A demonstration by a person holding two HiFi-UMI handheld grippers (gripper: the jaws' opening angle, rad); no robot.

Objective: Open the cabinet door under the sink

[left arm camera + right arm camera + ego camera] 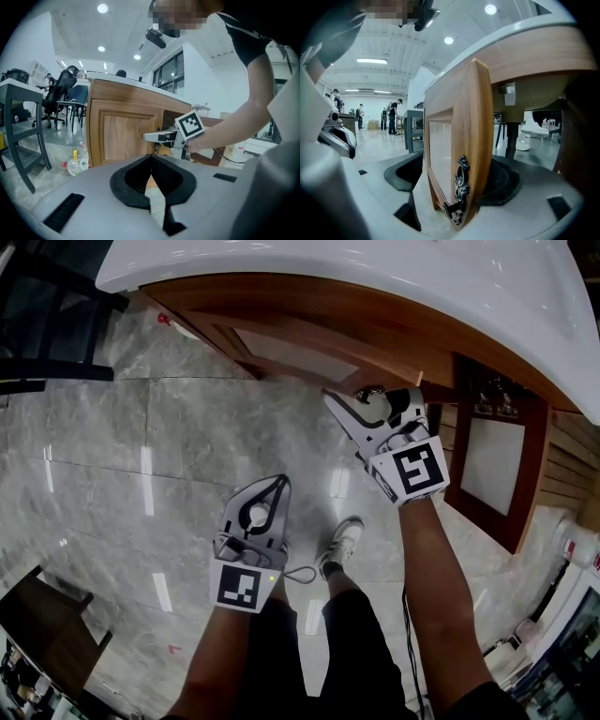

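The right gripper [352, 404] is clenched on the free edge of the light brown wooden cabinet door with a recessed panel [474, 136]. One jaw lies on the panelled front and the other on the inner side, with the ornate dark metal handle [460, 187] between them. The left gripper [279, 482] hangs lower over the grey marble floor [141, 446], well apart from the cabinet, its jaws pressed together on nothing.

The door sits under the white curved sink counter [394, 282]. A darker framed door [492, 460] to its right stands wide open. The gripped door looks only slightly ajar; the left gripper view shows a dark gap past its edge.

The step in hand seems to be the pull itself, barely begun. The next move calls for drawing the edge outward in an arc about the hinges, presumably at the opposite edge. The wrist should turn with the door so the pads do not slide off.

The door stands upright, its long axis vertical and its free edge pointing toward the person. The handle runs up along that edge.
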